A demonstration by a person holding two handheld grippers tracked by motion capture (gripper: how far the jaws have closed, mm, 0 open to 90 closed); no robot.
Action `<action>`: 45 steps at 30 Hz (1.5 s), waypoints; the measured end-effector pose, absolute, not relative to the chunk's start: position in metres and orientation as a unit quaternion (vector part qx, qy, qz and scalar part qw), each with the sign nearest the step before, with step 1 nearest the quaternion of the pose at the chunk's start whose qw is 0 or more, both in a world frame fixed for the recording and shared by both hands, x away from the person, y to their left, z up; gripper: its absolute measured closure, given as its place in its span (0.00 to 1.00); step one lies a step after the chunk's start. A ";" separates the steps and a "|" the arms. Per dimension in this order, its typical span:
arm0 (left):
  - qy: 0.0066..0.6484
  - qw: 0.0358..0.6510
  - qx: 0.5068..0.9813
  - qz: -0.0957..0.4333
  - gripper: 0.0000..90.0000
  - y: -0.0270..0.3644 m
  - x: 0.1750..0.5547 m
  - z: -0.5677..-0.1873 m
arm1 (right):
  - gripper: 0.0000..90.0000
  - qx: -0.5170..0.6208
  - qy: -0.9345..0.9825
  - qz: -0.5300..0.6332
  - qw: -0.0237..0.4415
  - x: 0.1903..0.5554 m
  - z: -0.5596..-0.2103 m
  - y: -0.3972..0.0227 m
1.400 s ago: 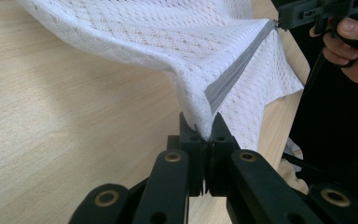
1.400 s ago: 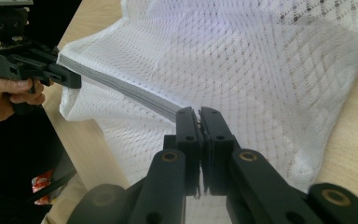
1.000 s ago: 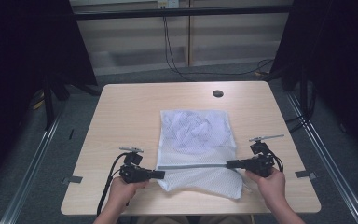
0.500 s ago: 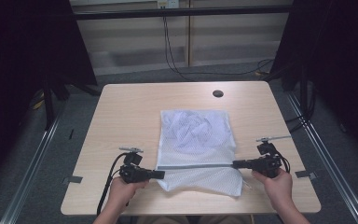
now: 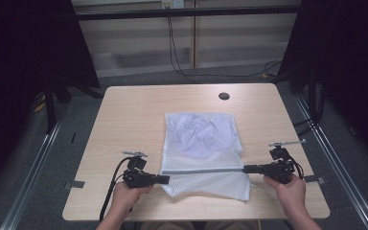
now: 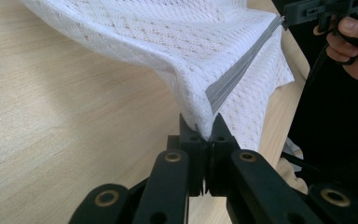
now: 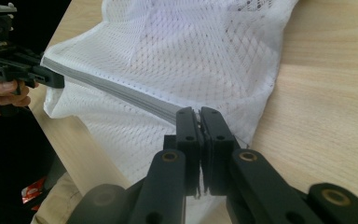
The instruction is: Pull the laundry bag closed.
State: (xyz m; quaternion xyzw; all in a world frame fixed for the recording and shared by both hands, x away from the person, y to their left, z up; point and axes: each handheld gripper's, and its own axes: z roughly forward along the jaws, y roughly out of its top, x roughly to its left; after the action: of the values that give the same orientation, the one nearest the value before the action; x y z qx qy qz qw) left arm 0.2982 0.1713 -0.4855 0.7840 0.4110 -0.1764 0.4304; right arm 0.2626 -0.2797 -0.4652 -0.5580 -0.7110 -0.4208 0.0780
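Observation:
A white mesh laundry bag (image 5: 202, 143) lies on the wooden table (image 5: 134, 120), with white cloth inside its far half. A grey zipper band (image 5: 203, 169) runs taut across its near part, raised between both grippers. My left gripper (image 5: 165, 179) is shut on the band's left end (image 6: 204, 128), the mesh (image 6: 168, 42) draping away from the jaws. My right gripper (image 5: 246, 168) is shut on the band's right end (image 7: 193, 112), with the mesh bag (image 7: 191, 51) spreading beyond. Each gripper view also catches the other hand's gripper (image 6: 321, 11) (image 7: 14, 65) at the band's far end.
A small dark round hole (image 5: 224, 96) sits near the table's far edge. Black curtains and metal floor rails flank the table. Cables trail from both grippers off the near edge. Bare wood lies left and right of the bag.
The right gripper has shifted a little to the right, drawing the zipper band straighter and tauter. The left gripper has stayed put.

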 end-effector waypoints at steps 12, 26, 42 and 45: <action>0.410 0.427 0.786 -0.179 0.98 0.172 0.299 -0.486 | 0.96 -0.561 -0.708 -0.422 0.074 0.260 -0.464 -0.285; 0.398 0.438 0.786 -0.179 0.93 0.172 0.296 -0.483 | 0.96 -0.557 -0.704 -0.433 0.079 0.259 -0.465 -0.285; 0.395 0.431 0.803 -0.115 0.36 0.176 0.297 -0.477 | 0.55 -0.564 -0.694 -0.445 0.046 0.259 -0.463 -0.288; 0.395 0.439 0.803 -0.082 0.28 0.179 0.297 -0.474 | 0.46 -0.564 -0.692 -0.448 0.039 0.259 -0.463 -0.288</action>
State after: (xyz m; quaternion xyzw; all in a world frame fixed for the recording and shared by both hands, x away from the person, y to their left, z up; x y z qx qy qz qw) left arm 0.2973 0.1787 -0.4738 0.8027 0.3955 -0.0823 0.4387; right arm 0.2590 -0.2884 -0.4629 -0.5644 -0.6923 -0.4480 0.0389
